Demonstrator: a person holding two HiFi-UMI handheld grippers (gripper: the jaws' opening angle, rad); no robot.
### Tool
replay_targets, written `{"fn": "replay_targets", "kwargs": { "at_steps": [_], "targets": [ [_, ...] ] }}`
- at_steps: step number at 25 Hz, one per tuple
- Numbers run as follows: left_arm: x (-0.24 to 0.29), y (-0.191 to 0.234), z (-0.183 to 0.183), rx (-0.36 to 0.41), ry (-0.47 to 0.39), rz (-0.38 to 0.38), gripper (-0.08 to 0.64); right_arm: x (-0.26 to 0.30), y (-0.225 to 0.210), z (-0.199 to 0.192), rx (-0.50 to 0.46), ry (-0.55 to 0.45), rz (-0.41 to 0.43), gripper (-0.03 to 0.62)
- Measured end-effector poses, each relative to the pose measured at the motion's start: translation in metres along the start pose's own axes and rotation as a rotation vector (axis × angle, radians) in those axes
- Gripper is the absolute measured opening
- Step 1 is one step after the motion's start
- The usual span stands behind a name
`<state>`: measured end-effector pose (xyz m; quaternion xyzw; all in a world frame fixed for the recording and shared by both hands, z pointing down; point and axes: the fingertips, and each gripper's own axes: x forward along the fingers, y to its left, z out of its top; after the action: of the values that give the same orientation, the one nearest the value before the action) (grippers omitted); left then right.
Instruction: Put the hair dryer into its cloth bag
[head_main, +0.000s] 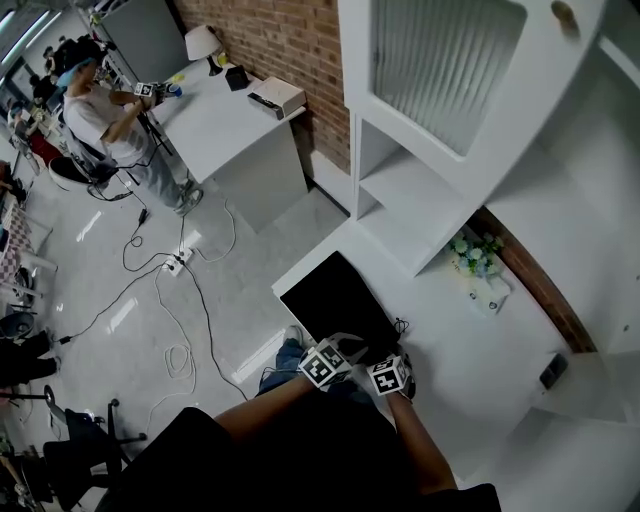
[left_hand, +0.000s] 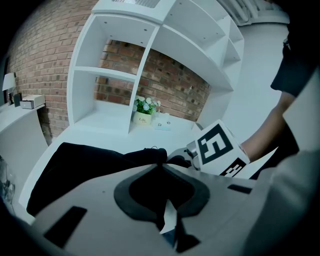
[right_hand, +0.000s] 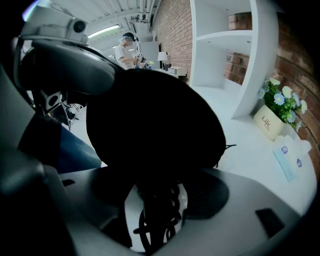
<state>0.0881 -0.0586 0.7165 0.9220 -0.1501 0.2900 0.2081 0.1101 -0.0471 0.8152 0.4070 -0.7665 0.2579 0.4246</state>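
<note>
One cloth bag (left_hand: 75, 165) in left tool (left_hand: 161, 167)

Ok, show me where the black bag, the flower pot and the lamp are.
bag (head_main: 335, 305): head view, middle of the black cloth.
flower pot (right_hand: 268, 121): right gripper view, its cream side.
lamp (head_main: 203, 42): head view, its shade.
</note>
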Motion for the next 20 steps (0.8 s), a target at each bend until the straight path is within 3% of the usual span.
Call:
{"fn": "replay_targets", "kwargs": {
  "at_steps": [5,13,17,20],
  "targets": [
    [0.002,0.000,-0.001,0.011,0.003,0.001,0.040,-0.033,0.002,-0.010,0.030,-0.067,0.011,0.302],
    [0.006,-0.003,-0.003,0.013,-0.006,0.008,0.040,-0.038,0.002,-0.051,0.074,-0.029,0.033,0.300],
    [0.003,-0.004,-0.005,0.040,0.013,-0.001,0.040,-0.032,0.001,-0.055,0.051,-0.015,0.000,0.229],
    [0.002,-0.004,-0.006,0.050,0.020,-0.004,0.040,-0.034,0.001,-0.054,0.058,-0.024,-0.006,0.227]
  ]
}}
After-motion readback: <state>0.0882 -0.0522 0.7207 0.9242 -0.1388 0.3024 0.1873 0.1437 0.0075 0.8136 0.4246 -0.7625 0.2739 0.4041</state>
